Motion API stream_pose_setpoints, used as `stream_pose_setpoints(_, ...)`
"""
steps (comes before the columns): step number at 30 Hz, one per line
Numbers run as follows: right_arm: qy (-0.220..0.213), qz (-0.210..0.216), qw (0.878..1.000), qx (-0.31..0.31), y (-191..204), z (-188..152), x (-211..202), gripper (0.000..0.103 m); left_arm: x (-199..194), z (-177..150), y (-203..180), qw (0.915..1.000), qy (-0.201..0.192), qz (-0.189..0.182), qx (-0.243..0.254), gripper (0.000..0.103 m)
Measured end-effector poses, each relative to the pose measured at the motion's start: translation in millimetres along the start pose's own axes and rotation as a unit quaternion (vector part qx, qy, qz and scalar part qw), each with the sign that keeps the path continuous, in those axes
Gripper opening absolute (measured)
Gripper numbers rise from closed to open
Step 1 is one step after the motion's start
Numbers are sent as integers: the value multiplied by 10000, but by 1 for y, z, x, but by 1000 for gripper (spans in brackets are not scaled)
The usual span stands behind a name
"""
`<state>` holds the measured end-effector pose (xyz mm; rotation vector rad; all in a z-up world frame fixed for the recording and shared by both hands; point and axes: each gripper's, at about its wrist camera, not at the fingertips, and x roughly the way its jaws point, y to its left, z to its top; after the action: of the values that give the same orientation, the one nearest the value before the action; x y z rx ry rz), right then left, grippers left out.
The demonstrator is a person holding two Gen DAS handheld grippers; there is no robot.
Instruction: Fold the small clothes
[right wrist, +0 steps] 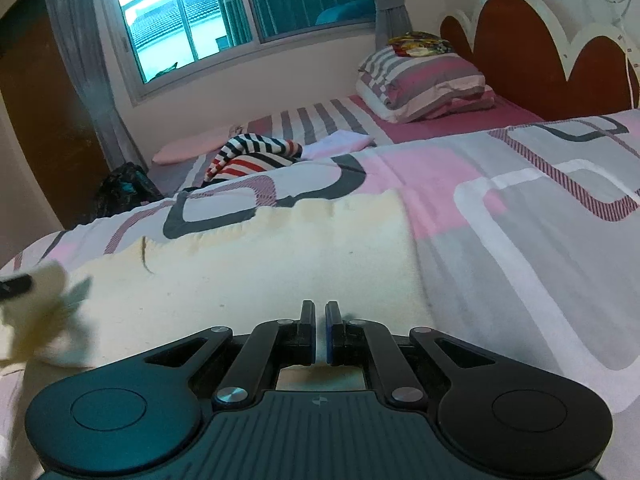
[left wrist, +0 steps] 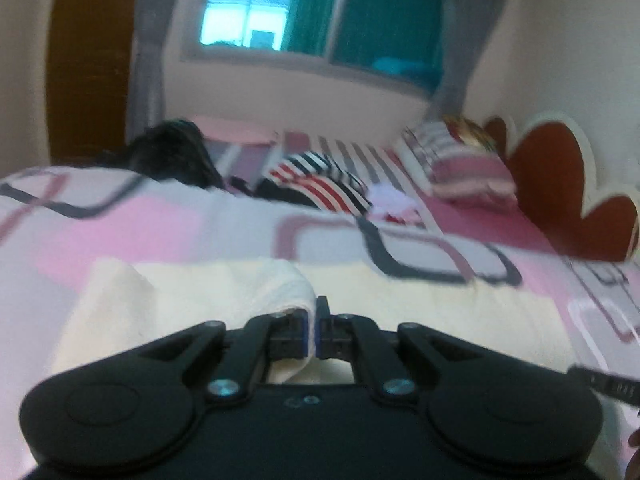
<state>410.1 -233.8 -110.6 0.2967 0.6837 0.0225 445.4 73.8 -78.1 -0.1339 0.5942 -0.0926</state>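
Note:
A cream cloth (left wrist: 400, 300) lies spread on the patterned bedcover (left wrist: 180, 224). My left gripper (left wrist: 314, 312) is shut on a corner of the cream cloth, and a fold of it curls up over the left finger. In the right wrist view the cream cloth (right wrist: 260, 264) stretches across the bedcover (right wrist: 500, 200). My right gripper (right wrist: 320, 312) is shut on the near edge of the cloth. The left gripper's tip shows at the far left of that view (right wrist: 16, 284) with lifted cloth around it.
A striped red, white and black garment (right wrist: 256, 154) and a white folded item (right wrist: 340, 140) lie further back. A striped pillow (right wrist: 424, 80) sits by the red headboard (right wrist: 520, 48). A dark bundle (left wrist: 172, 152) lies at the far left. A window is behind.

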Motion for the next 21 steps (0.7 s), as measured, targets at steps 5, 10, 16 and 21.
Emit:
stream_pose_setpoints(5, -20, -25, 9999, 133, -16, 2, -1, 3, 14, -21, -31, 9995, 163, -42, 277, 1)
stream_pose_setpoints(10, 84, 77, 9998, 132, -23, 3, -1, 4, 40, -26, -44, 9968, 569, -140, 541, 7)
stream_pose_setpoints(16, 139, 246, 9996, -47, -14, 4, -3, 4, 30, -43, -66, 9919, 565, -458, 1040, 51)
stream_pose_setpoints(21, 105, 552, 9971, -510, 14, 9, -1, 13, -14, -48, -27, 9993, 120, -158, 330, 50)
